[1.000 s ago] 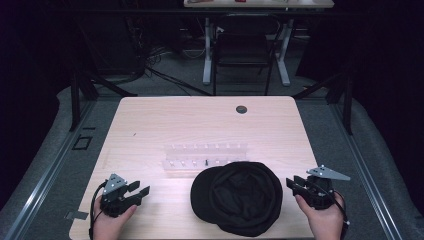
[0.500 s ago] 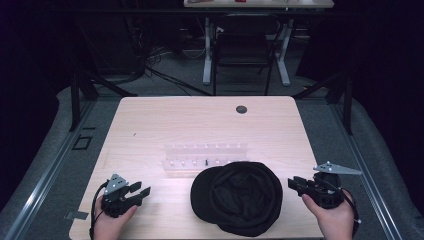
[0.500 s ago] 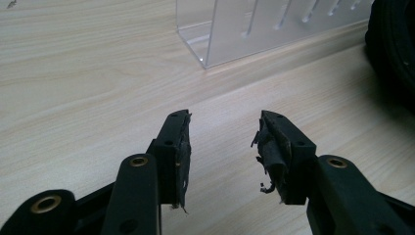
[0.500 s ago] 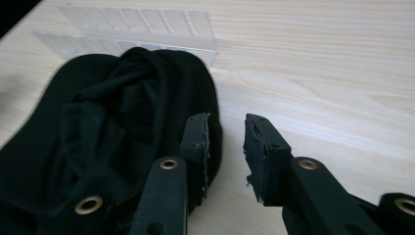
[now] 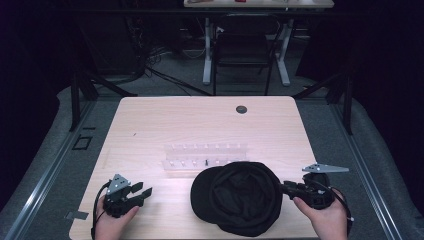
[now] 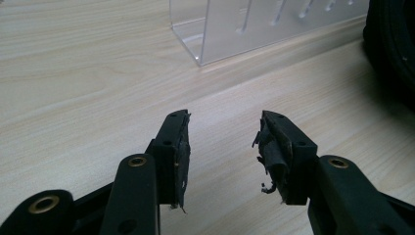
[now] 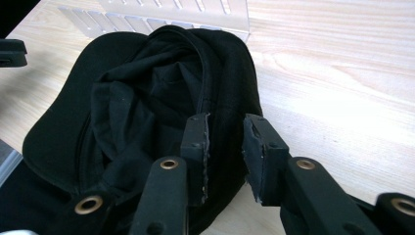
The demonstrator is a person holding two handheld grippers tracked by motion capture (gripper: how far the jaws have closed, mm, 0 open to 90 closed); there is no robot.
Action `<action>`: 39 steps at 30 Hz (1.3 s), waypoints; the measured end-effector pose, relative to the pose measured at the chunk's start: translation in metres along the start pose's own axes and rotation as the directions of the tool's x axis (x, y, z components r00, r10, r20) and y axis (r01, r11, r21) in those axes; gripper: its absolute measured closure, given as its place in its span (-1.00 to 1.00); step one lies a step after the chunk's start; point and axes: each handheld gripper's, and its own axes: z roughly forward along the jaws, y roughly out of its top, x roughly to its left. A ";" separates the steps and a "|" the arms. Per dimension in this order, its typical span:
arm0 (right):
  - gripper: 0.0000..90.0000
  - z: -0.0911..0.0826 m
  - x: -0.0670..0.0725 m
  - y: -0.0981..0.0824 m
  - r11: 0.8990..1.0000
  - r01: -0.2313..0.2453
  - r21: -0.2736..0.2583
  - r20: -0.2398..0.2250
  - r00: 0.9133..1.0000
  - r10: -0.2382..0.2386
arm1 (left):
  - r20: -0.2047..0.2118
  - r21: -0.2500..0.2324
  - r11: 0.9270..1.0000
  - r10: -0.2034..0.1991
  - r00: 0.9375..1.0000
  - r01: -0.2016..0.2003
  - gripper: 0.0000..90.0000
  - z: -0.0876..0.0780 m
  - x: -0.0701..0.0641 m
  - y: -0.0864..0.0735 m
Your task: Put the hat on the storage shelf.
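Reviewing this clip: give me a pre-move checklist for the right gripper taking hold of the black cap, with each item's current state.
1. Right gripper fingers parted: ok.
2. Cap edge between the fingers: ok, the rim sits in the gap in the right gripper view.
3. Fingers closed on the fabric: not ok, a gap remains.
4. Left gripper open, holding nothing, apart from the cap: ok.
5. Clear acrylic rack apart from the cap: cannot tell; the cap's far edge meets or overlaps it.

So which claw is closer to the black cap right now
Right. The right claw sits at the black cap's edge, jaws straddling its rim; the left claw rests apart, with bare table between.
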 end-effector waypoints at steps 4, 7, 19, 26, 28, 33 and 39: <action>0.65 0.007 -0.001 0.005 0.999 -0.023 0.030 -0.020 1.000 0.023 | 0.001 0.002 1.000 -0.001 1.000 0.001 0.21 0.001 0.000 0.000; 0.72 0.010 -0.001 0.007 0.999 -0.023 0.042 -0.028 0.999 0.024 | 0.003 0.000 1.000 0.001 1.000 -0.001 0.21 0.000 0.000 0.000; 0.56 0.022 -0.008 0.015 0.985 -0.051 0.165 -0.032 0.998 0.057 | 0.005 -0.003 1.000 -0.006 1.000 0.006 0.21 0.001 0.001 0.000; 0.56 0.023 -0.007 0.014 0.980 -0.075 0.183 -0.022 0.997 0.080 | 0.007 -0.002 1.000 -0.010 1.000 0.010 0.21 0.002 0.002 -0.001; 0.57 0.023 -0.007 0.014 0.979 -0.078 0.189 -0.019 0.996 0.083 | 0.007 -0.002 1.000 -0.010 1.000 0.010 0.21 0.002 0.002 -0.001; 0.60 0.023 -0.007 0.016 0.972 -0.091 0.217 -0.009 0.995 0.095 | 0.007 -0.002 1.000 -0.011 1.000 0.011 0.21 0.001 0.002 -0.001; 0.77 0.026 -0.004 0.020 0.962 -0.095 0.254 -0.009 0.995 0.101 | 0.007 -0.003 1.000 -0.012 1.000 0.012 0.21 0.002 0.002 -0.001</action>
